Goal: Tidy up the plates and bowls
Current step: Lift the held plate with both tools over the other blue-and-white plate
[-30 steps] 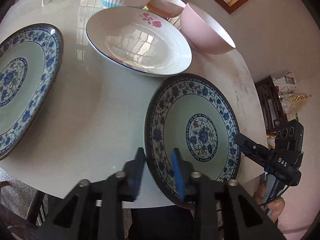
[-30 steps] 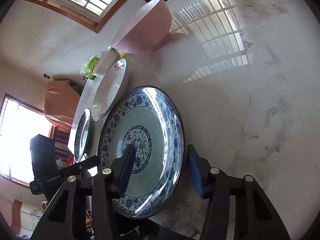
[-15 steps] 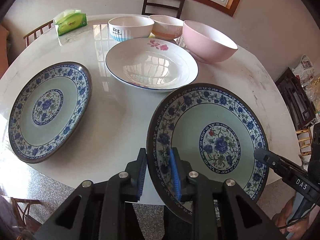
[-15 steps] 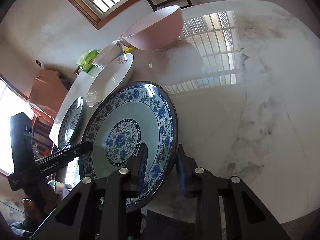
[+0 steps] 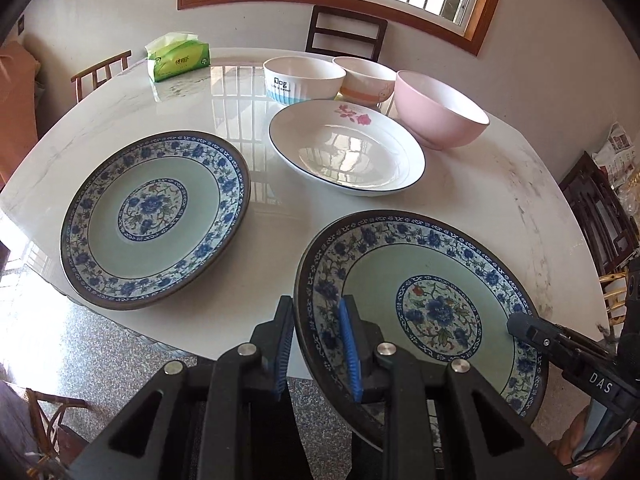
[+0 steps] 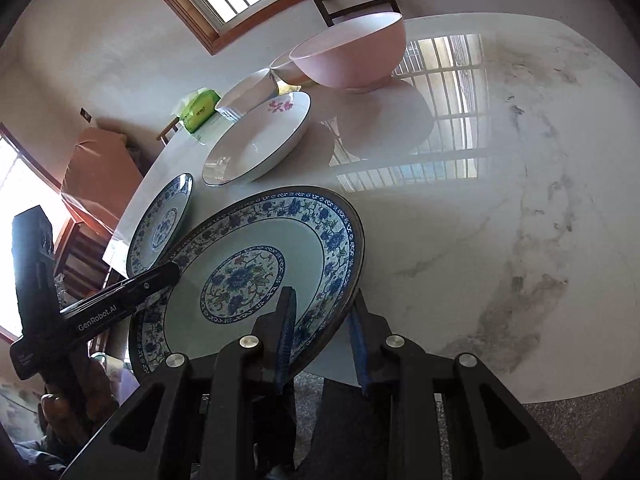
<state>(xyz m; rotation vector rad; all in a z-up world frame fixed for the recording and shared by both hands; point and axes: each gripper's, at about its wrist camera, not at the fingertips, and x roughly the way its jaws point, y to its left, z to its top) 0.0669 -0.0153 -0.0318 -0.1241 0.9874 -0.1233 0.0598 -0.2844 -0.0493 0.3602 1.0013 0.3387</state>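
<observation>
The left hand-held gripper (image 5: 316, 346) is clamped on the near-left rim of the blue-patterned plate (image 5: 424, 308), one blue pad above the rim and one beneath. The right hand-held gripper (image 6: 322, 334) straddles the opposite rim; its jaws have just been closing, from well apart a second ago to gripping the edge now. Since then the plate has come up off the bench (image 5: 256, 256): its near edge now hangs past the bench's front and it sits tilted between the two grips. That looks like the start of carrying it to a stack, most likely onto the matching plate (image 5: 154, 218), which lies flat to the left, well apart.

Every dish in view is empty. The white plate with a pink flower (image 5: 346, 146) sits behind, and beyond it three bowls stand close together: the white bowl (image 5: 304, 78), the small bowl with an orange band (image 5: 366, 78), and the pink bowl (image 5: 440, 108). A green tissue pack (image 5: 178, 56) rests at the far left.
</observation>
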